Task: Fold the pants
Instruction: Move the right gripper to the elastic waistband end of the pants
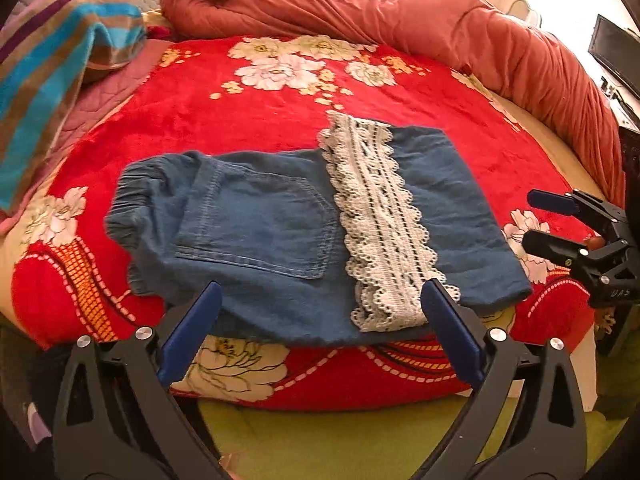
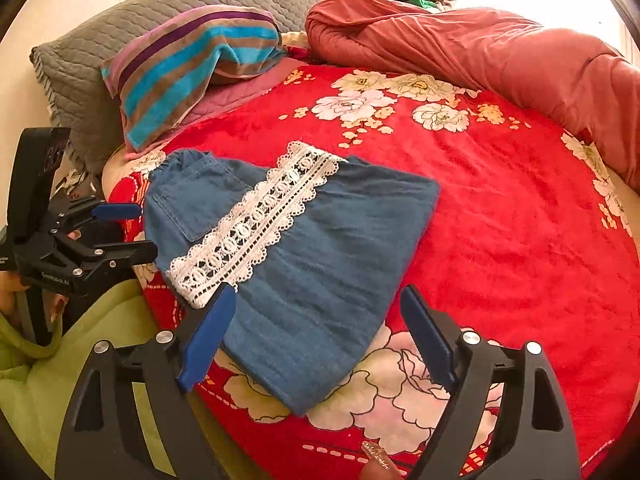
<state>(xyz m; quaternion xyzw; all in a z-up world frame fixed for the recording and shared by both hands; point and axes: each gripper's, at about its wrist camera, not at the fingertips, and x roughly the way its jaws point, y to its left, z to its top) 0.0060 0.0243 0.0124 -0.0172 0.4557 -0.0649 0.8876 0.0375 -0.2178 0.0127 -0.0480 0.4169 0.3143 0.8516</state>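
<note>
Folded blue denim pants (image 1: 260, 220) lie flat on the red floral blanket (image 1: 192, 120), with a white lace band (image 1: 380, 216) across them and the elastic waist at the left. My left gripper (image 1: 320, 292) stands open over their near edge, nothing pinched between its blue pads. My right gripper (image 1: 530, 219) is open just off the right end of the pants. In the right wrist view, the pants (image 2: 332, 280) lie between and beyond the wide-open right gripper (image 2: 318, 294). The left gripper (image 2: 146, 229) is open at their left end.
A striped pillow (image 2: 188, 68) and a grey quilted pillow (image 2: 100, 64) lie at the head of the bed. A rolled orange-red duvet (image 2: 480, 52) runs along the far side. Green fabric (image 2: 80, 360) hangs below the near edge. A dark screen (image 1: 616, 56) stands at the right.
</note>
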